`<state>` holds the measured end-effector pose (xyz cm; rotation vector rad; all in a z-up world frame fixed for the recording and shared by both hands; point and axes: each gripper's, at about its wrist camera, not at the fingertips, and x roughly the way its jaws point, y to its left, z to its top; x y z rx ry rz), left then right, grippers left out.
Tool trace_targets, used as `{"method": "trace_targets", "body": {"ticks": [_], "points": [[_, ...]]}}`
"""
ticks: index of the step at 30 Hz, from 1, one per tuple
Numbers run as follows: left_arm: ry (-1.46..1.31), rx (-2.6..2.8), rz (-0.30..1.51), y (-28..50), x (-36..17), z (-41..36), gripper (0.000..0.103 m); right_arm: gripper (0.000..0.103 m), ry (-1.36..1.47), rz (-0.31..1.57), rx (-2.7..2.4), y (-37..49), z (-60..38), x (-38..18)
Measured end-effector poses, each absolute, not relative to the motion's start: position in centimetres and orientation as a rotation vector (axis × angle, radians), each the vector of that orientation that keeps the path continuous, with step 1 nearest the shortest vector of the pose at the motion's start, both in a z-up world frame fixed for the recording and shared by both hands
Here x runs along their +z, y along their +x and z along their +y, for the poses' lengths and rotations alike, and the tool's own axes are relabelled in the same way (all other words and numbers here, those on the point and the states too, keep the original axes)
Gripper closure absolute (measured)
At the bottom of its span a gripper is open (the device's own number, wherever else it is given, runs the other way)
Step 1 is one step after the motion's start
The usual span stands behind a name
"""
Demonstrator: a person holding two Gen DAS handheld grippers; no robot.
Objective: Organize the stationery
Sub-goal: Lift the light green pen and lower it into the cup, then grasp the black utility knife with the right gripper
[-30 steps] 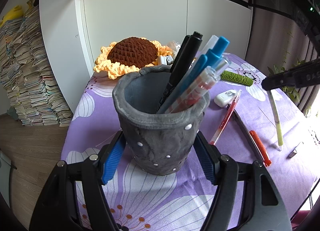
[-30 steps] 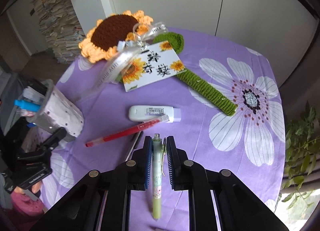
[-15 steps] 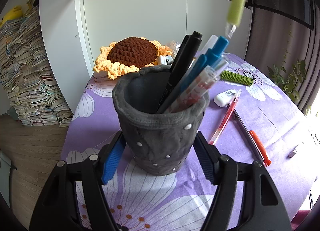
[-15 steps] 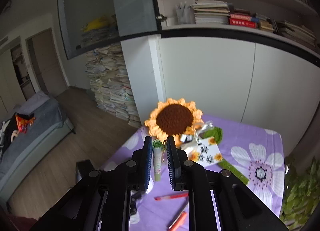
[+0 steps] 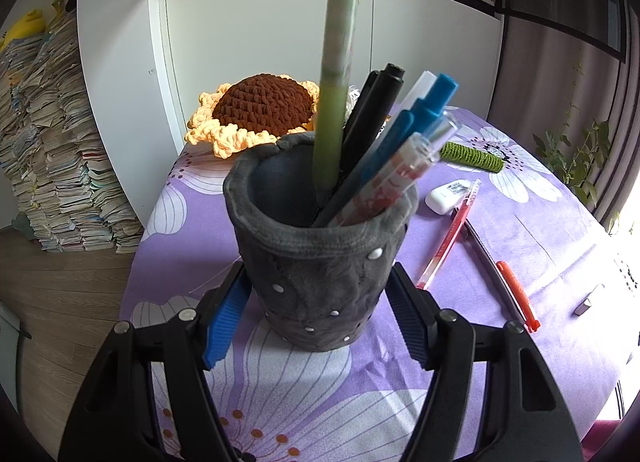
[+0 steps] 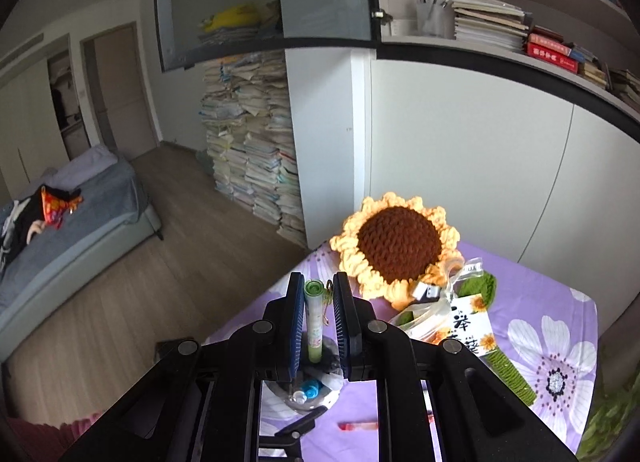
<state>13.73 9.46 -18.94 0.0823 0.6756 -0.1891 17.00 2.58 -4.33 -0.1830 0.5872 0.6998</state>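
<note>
Purple flowered cloth is covering the table [image 5: 560, 222] beside white cupboards. Several pens are already standing in the grey pen holder [image 5: 320, 274], which the left gripper [image 5: 316, 318] is clamping by its sides. The right gripper [image 6: 316, 320] is pinching the green pen [image 5: 334, 102] upright, its lower end dipping into the holder. A red pen [image 5: 450, 236], an orange pen [image 5: 516, 296] and an eraser [image 5: 446, 194] are lying loose, showing clearly only from the left wrist; the right wrist alone shows the grip.
</note>
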Motion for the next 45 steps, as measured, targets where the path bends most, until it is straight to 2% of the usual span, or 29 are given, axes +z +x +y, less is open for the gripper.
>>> {"method": "trace_targets", "body": {"ticks": [9,17,24,28,36,40,43,45], "points": [[0.080,-0.187,0.678,13.8,-19.0,9.4,0.035,0.088,-0.163,0.711,0.708,18.0,1.6,-7.3],[0.080,-0.187,0.678,13.9,-18.9,9.5,0.035,0.087,-0.088,0.732,0.614,17.3,-3.6,-7.1],[0.079,-0.187,0.679,13.8,-18.9,9.4,0.034,0.086,-0.099,1.028,0.454,19.2,-7.0,-15.1],[0.079,-0.184,0.678,13.8,-18.9,9.5,0.034,0.087,-0.089,1.119,0.432,19.9,-7.3,-18.4],[0.079,-0.184,0.678,13.6,-18.8,9.6,0.033,0.086,-0.086,1.160,0.358,22.3,-7.0,-20.2],[0.078,-0.185,0.678,13.6,-18.8,9.7,0.034,0.080,-0.100,1.156,0.347,23.3,-6.5,-20.7],[0.078,-0.185,0.679,13.6,-18.8,9.7,0.034,0.080,-0.101,1.151,0.354,23.6,-6.5,-20.6],[0.078,-0.185,0.679,13.6,-18.8,9.7,0.034,0.084,-0.105,1.146,0.374,23.4,-6.5,-20.6]]}}
